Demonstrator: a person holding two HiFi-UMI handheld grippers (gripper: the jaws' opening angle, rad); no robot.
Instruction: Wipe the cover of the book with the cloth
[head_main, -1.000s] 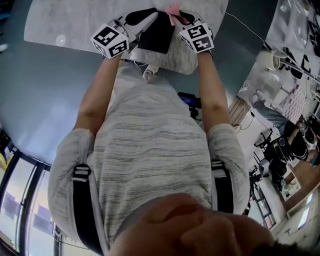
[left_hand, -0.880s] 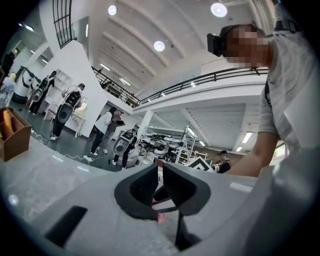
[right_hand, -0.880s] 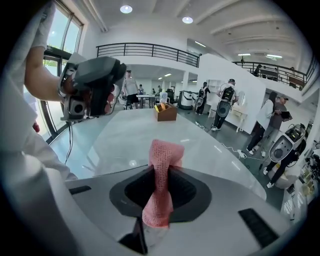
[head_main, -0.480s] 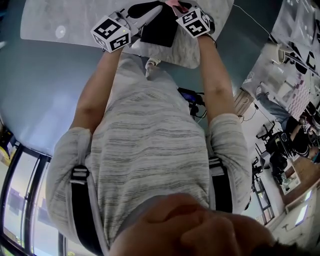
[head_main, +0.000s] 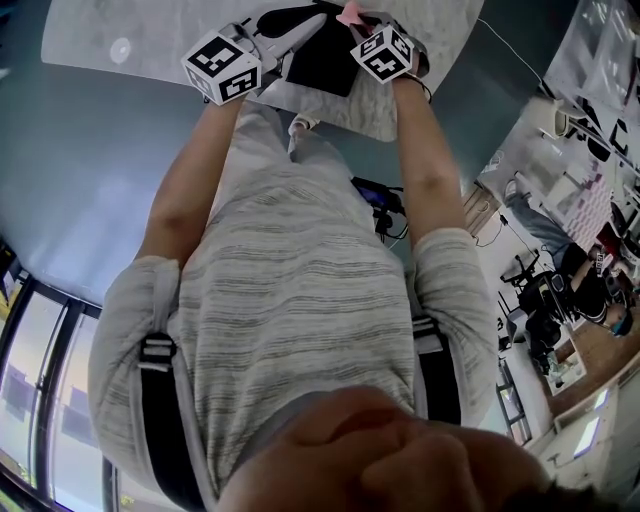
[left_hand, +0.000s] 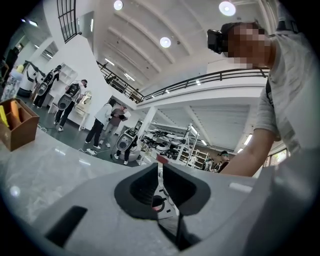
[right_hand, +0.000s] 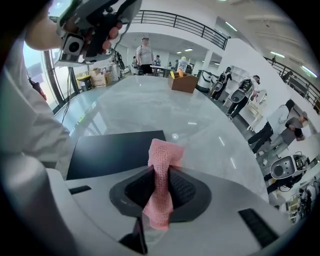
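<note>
Pink cloth pinched between right fingers, apparently above black book

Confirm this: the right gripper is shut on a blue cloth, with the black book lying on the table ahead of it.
Not quite: the cloth is pink, not blue. The right gripper view shows the right gripper shut on a pink cloth, with the black book lying on the table ahead of it.
</note>
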